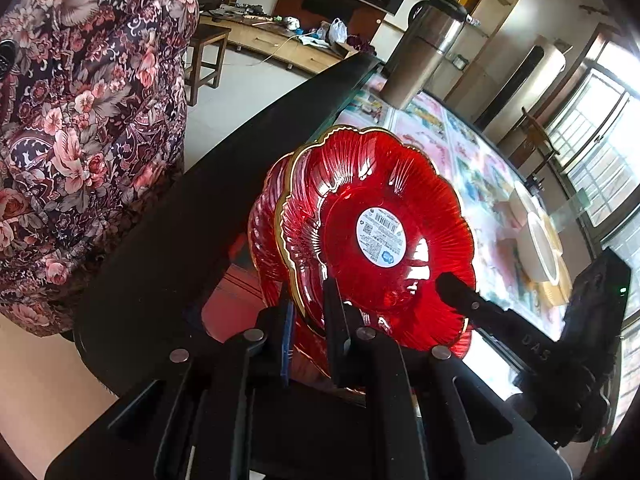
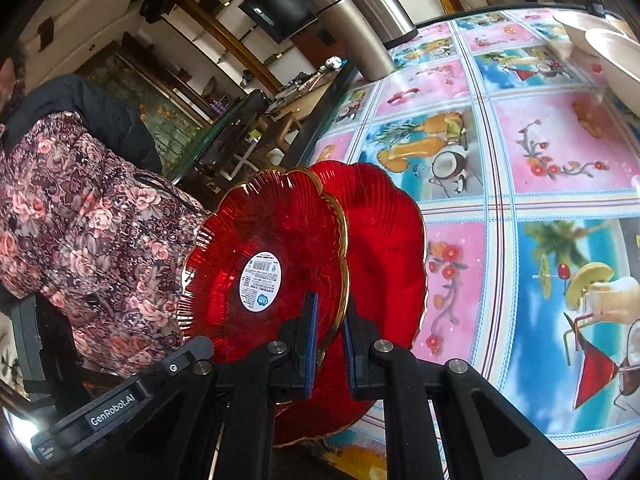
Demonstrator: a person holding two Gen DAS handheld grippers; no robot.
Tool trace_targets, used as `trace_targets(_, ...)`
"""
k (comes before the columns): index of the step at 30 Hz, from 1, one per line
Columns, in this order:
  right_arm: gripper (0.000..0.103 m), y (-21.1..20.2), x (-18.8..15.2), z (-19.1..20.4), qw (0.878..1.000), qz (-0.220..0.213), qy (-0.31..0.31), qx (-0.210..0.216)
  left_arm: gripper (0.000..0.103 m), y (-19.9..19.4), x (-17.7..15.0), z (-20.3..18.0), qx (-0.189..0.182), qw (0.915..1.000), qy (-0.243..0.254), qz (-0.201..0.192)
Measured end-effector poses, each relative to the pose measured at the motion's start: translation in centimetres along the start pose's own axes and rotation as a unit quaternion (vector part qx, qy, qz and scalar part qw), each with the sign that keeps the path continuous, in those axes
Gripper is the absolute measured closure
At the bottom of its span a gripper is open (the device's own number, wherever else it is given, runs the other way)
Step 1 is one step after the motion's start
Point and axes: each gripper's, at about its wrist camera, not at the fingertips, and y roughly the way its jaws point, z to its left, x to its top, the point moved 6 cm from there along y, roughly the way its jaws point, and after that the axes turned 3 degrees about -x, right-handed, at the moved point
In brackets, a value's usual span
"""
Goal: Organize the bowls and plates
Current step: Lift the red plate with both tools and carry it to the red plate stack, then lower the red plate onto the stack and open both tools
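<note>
Two red glass plates, gold-rimmed and scalloped, standing on edge over the table near its rim. Left gripper clamped on the front plate's lower rim; right gripper likewise closed on a rim (same plate or the one behind, hard to tell). White round label at the centre. White bowls stacked well apart; steel kettle near the far edge.

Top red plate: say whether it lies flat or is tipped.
Tipped. The top plate is raised on edge above the lower plate, both tools clamping its rim, sticker facing sideways.
</note>
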Motion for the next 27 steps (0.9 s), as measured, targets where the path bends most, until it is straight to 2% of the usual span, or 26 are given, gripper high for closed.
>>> trace_targets(12, 0.092, 0.8, 0.5, 0.8, 0.998, 0.007, -0.039, -0.039, 0.088, 0.9, 0.7, -0.6, 0.046, 0.9978, 0.048, -0.002)
trace_targets(21, 0.091, 1.6, 1.0, 0.9, 0.997, 0.043, -0.036, -0.054, 0.082, 1.8, 1.4, -1.0, 0.079, 0.9937, 0.078, 0.014)
trace_targets(25, 0.089, 1.8, 1.3, 0.9, 0.996, 0.048, -0.036, -0.068, 0.082, 1.5, 2.0, -1.0, 0.108, 0.9893, 0.097, 0.008)
trace_targets(27, 0.089, 1.8, 1.6, 0.8, 0.995, 0.044, -0.039, -0.080, 0.080, 0.9, 2.6, -0.9, 0.129, 0.9863, 0.103, -0.008)
